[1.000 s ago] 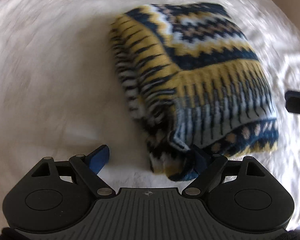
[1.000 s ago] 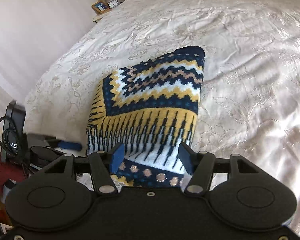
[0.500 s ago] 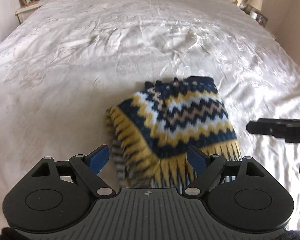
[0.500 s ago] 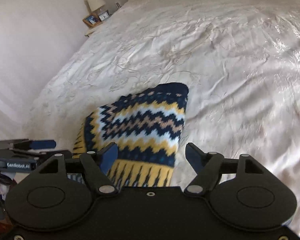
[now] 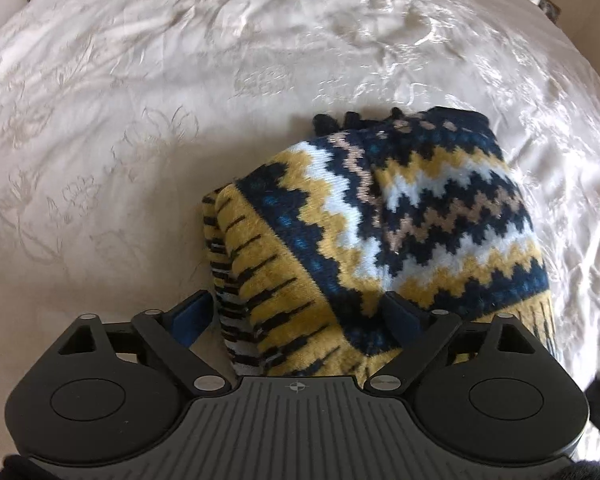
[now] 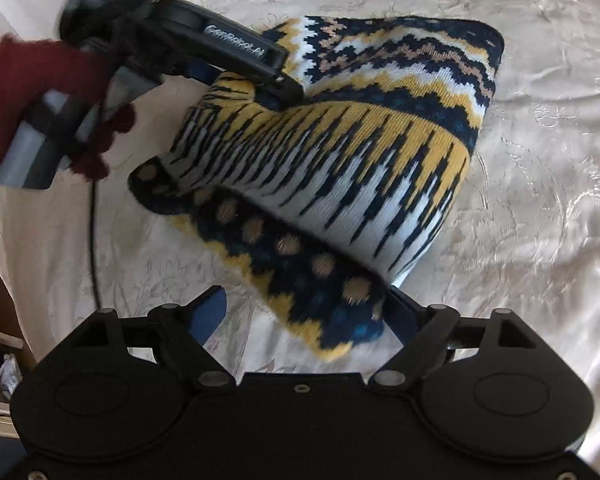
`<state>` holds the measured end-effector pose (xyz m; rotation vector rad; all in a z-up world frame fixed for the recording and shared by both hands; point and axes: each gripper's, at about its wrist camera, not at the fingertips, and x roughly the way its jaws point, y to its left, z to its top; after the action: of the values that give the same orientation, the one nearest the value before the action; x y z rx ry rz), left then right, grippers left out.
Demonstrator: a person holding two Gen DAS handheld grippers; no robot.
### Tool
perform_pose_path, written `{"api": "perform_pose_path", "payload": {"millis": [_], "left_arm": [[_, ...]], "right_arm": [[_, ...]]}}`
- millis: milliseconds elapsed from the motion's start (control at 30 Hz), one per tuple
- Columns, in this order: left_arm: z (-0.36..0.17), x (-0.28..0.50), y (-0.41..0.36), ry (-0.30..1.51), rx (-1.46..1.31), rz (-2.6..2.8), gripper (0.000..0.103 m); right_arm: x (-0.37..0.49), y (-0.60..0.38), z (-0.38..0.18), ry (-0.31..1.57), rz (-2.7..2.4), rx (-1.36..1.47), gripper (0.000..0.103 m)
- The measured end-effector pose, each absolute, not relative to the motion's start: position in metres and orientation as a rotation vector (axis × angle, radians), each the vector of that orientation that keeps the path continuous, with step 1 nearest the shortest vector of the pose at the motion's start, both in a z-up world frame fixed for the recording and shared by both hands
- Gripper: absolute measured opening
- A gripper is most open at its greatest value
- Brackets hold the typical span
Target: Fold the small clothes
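On the cream embroidered bedspread point(image 5: 148, 128) lies a folded knitted garment point(image 5: 380, 232), patterned in navy, mustard and white zigzags, thick with several layers. At its left side the left tongs point(image 5: 296, 316) stand apart, the left finger on the bedspread just beside the striped edge and the right finger pressed against the top of the knit; nothing is clamped between them. Seen from the right wrist view, the left tongs point(image 6: 278, 94) rest on the far left part of the bundle, held by a hand in a dark red sleeve point(image 6: 40, 88). Further right, the right tongs point(image 6: 304, 316) are also apart, with the near navy dotted hem point(image 6: 300, 264) lying between the fingers, touching the right one.

The step in hand looks like gathering the near edge for another fold. To do it well, each pair should close on all layers at once, at matching corners, then lift and carry together so the thick knit does not slide or skew.
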<state>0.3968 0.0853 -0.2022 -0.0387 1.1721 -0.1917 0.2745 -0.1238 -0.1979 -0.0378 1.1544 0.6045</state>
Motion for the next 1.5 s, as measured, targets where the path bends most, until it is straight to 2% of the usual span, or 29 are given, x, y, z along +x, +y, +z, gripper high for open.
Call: {"api": "perform_pose_path", "payload": {"millis": [200, 333, 400, 533, 867, 933, 1000, 1367, 1400, 1433, 1467, 1500], "left_arm": [[-0.174, 0.377, 0.100, 1.092, -0.096, -0.190, 0.091], [-0.164, 0.355, 0.110, 1.073, -0.160, -0.182, 0.092], [-0.163, 0.343, 0.112, 1.075, -0.175, -0.177, 0.092], [-0.169, 0.328, 0.113, 1.104, -0.193, -0.175, 0.092], [-0.205, 0.320, 0.110, 1.180, -0.257, -0.197, 0.093], [-0.214, 0.325, 0.108, 1.198, -0.290, -0.215, 0.095], [-0.223, 0.331, 0.108, 1.212, -0.323, -0.231, 0.102], [-0.238, 0.347, 0.111, 1.216, -0.398, -0.319, 0.102], [-0.236, 0.348, 0.111, 1.219, -0.414, -0.316, 0.099], [-0.235, 0.349, 0.112, 1.218, -0.427, -0.328, 0.092], [-0.232, 0.349, 0.113, 1.211, -0.441, -0.356, 0.076], [-0.229, 0.349, 0.112, 1.196, -0.456, -0.388, 0.064]], "right_arm": [[0.294, -0.174, -0.165, 1.066, 0.521, 0.199, 0.085], [0.326, -0.197, -0.154, 1.012, 0.477, 0.257, 0.093], [0.348, -0.202, -0.155, 1.004, 0.466, 0.284, 0.094], [0.385, -0.205, -0.167, 1.027, 0.462, 0.350, 0.100], [0.436, -0.187, -0.212, 1.139, 0.498, 0.411, 0.102], [0.441, -0.183, -0.221, 1.157, 0.516, 0.427, 0.102], [0.445, -0.178, -0.228, 1.173, 0.531, 0.435, 0.102], [0.459, -0.169, -0.243, 1.174, 0.542, 0.523, 0.103], [0.459, -0.171, -0.243, 1.179, 0.542, 0.549, 0.103], [0.459, -0.172, -0.242, 1.187, 0.544, 0.567, 0.096], [0.458, -0.172, -0.240, 1.184, 0.544, 0.568, 0.072], [0.456, -0.172, -0.236, 1.188, 0.531, 0.542, 0.061]]}}
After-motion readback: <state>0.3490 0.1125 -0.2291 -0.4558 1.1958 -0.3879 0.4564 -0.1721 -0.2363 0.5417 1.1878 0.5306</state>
